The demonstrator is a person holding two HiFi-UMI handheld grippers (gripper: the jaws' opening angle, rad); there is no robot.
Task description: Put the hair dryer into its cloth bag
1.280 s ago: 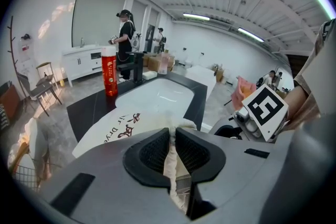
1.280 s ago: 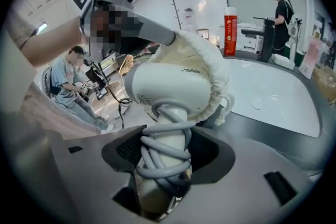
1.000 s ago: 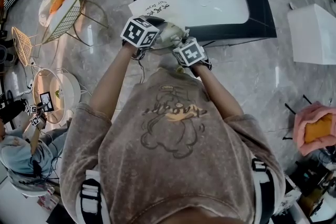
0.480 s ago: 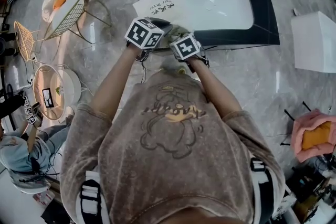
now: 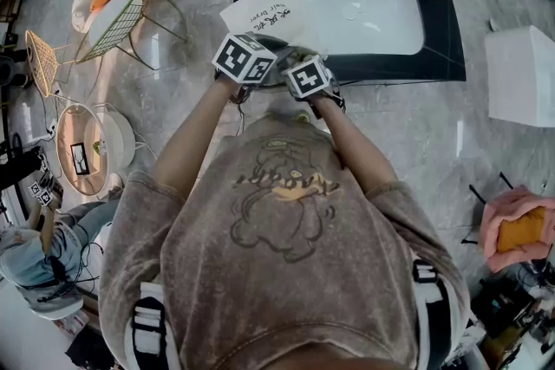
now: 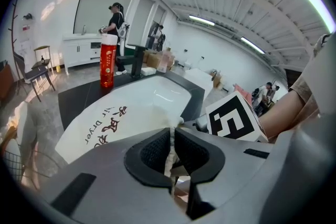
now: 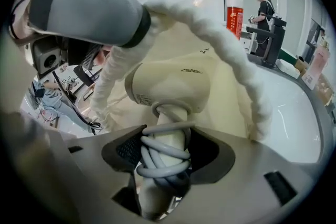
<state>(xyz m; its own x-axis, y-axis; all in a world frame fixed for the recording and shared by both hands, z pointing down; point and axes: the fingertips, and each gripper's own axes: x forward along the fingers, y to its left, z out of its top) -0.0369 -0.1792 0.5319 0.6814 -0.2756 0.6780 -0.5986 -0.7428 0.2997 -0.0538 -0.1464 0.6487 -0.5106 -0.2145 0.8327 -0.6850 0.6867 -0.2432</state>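
- The left hand-held gripper [image 6: 171,153] is pinched shut on a thin edge of the cloth bag [image 6: 113,123]. The rest of the bag lies on the dark tabletop [image 5: 438,22] in front of the sink [image 5: 364,9].
- The right hand-held gripper [image 7: 165,161] is clamped on the handle of the hair dryer [image 7: 168,89], over the cord [image 7: 160,155] wound round that handle. The jaws stand wide because the handle is thick.
- The dryer's head sits right at the bag's mouth, with cream cloth behind it and the thick drawstring [image 7: 231,55] arching over it.
- The step in hand looks like feeding the dryer in head first. It should go best if the left side lifts its edge up and away, so the mouth gapes rather than folds.
- Steer the head under the drawstring loop, not through it, or the rope may snag on the barrel.
- Push along the bag's length in a shallow slide, so the cloth does not bunch ahead of the dryer.
- Hold the handle firmly, since loose coils of cord could slip and catch on the rim.
- Let go only once the handle is past the opening.
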